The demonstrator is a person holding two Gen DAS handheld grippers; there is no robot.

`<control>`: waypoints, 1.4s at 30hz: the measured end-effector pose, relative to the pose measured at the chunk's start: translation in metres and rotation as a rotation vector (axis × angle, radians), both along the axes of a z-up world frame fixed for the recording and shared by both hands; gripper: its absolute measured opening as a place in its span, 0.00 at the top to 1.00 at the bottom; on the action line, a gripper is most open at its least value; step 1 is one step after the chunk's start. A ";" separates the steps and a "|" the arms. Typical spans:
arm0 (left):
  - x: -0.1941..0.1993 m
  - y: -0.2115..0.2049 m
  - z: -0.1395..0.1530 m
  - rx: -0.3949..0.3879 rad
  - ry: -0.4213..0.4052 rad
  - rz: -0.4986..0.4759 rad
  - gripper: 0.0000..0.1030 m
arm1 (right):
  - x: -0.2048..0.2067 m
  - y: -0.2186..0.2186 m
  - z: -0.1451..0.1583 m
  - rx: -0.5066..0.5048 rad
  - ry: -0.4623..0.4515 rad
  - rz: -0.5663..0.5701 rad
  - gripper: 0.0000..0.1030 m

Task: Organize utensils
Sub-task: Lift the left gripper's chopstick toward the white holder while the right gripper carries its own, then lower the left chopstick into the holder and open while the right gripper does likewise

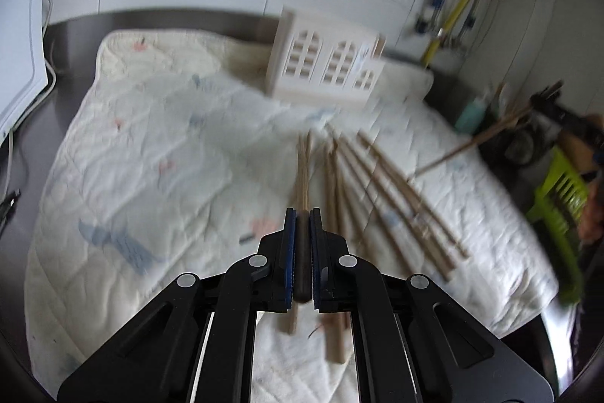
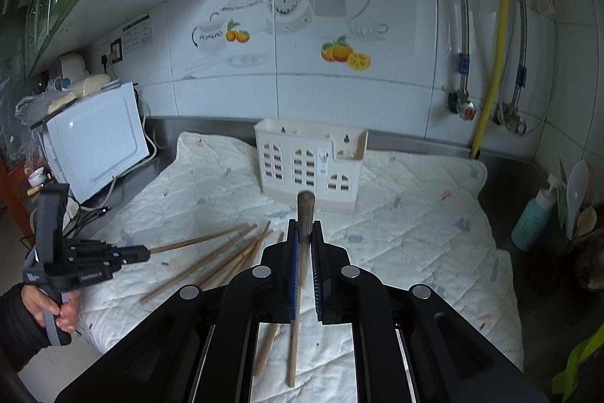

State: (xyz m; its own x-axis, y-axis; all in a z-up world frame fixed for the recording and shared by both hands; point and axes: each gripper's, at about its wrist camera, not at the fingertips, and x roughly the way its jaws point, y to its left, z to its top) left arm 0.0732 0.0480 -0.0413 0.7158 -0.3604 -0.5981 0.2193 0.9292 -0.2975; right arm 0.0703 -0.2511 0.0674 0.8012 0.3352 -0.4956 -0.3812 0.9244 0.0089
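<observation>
Both black claws, left claw and right claw, pinch slim wooden chopsticks above quilted cloth.

Tan chopsticks, cream window-patterned holder, white quilted cloth with faint prints.

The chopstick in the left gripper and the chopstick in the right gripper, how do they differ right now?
The chopstick in the left gripper lies almost level, its tip reaching toward the loose chopsticks on the quilted cloth; the chopstick in the right gripper points forward and up toward the white utensil holder. The left chopstick shows most of its length, while the right chopstick is seen nearly end-on. Both look wooden, and both are clamped between shut jaws.
</observation>
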 end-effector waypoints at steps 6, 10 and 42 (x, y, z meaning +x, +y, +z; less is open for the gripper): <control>0.010 0.002 0.027 0.006 -0.055 0.003 0.95 | 0.008 0.008 0.022 -0.018 -0.039 0.020 0.94; 0.019 0.001 0.039 0.035 -0.068 0.000 0.95 | 0.024 0.009 0.037 -0.022 -0.040 0.029 0.94; 0.127 -0.025 0.216 0.114 -0.347 -0.003 0.95 | 0.240 0.020 0.046 -0.030 0.106 -0.075 0.94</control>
State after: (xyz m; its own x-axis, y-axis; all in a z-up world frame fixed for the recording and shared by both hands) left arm 0.2005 0.0228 0.1751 0.8821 -0.3077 -0.3566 0.2916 0.9514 -0.0995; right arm 0.3106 -0.2313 0.1130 0.7663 0.2597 -0.5877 -0.3091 0.9509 0.0172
